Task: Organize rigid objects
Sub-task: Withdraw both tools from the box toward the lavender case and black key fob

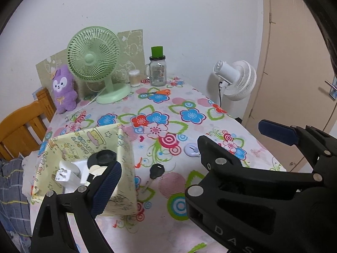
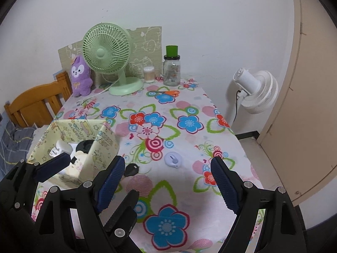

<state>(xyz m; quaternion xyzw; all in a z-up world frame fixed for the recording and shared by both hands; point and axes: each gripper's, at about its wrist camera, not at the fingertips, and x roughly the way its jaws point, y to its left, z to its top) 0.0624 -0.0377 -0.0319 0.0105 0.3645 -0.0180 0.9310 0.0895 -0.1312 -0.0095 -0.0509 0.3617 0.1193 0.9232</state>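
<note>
A yellow patterned fabric box (image 1: 118, 168) (image 2: 101, 147) stands at the table's left, holding a white plug (image 1: 67, 175), a black round lid (image 1: 103, 157) and a cream item (image 2: 78, 162). A black key (image 1: 155, 171) (image 2: 131, 169) lies just right of the box. A pale purple round hook (image 1: 191, 149) (image 2: 173, 159) lies further right. Orange scissors (image 1: 157, 92) (image 2: 168, 93) lie near the back. My left gripper (image 1: 189, 162) is open and empty, beside the box. My right gripper (image 2: 166, 189) is open and empty above the front of the table; the left gripper (image 2: 84, 168) shows at its left.
At the back stand a green desk fan (image 1: 94, 63), a purple plush (image 1: 63, 88), a cotton swab tub (image 1: 134, 78) and a glass jar with a green cap (image 1: 157, 67). A wooden chair (image 1: 23, 126) is left, a white floor fan (image 1: 236, 80) and a door (image 2: 311, 105) right.
</note>
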